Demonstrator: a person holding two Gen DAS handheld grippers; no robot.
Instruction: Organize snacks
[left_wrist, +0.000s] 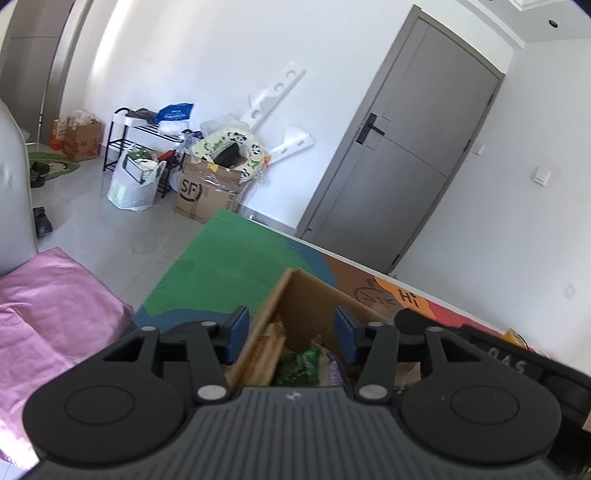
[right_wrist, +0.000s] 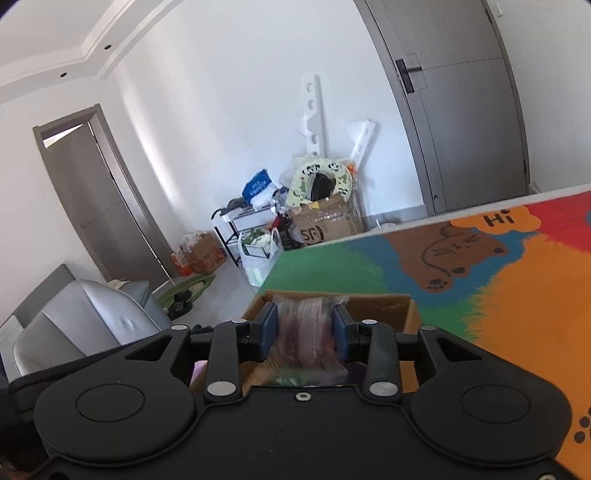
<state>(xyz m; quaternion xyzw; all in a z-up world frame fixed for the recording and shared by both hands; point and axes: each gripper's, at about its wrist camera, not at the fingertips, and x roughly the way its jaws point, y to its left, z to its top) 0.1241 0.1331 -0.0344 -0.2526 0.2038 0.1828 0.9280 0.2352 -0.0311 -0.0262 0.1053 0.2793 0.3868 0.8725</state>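
Two handheld tongs are working over a cardboard box (left_wrist: 314, 306) that is sitting on a desk (right_wrist: 517, 295) covered by a colourful cartoon mat. The left tongs (left_wrist: 291, 334) are standing spread above the open box, pinching nothing; below them, snack packets are lying inside, a tan and orange wrapper (left_wrist: 264, 350) against the near wall and a green packet (left_wrist: 299, 367) beside it. The right tongs (right_wrist: 306, 330) are hovering over the same box with a pinkish, clear-wrapped snack pack (right_wrist: 304, 332) between their blue pads (right_wrist: 269, 330); the pack is blurred, so whether the pads are pressing it or letting it go cannot be told.

Judging from this, the step is lowering that pack into the box. Doing it well likely means keeping the pack clear of the box rim, setting it beside the packets already inside, and opening wide before lifting away so the crinkly wrap is not dragging back out
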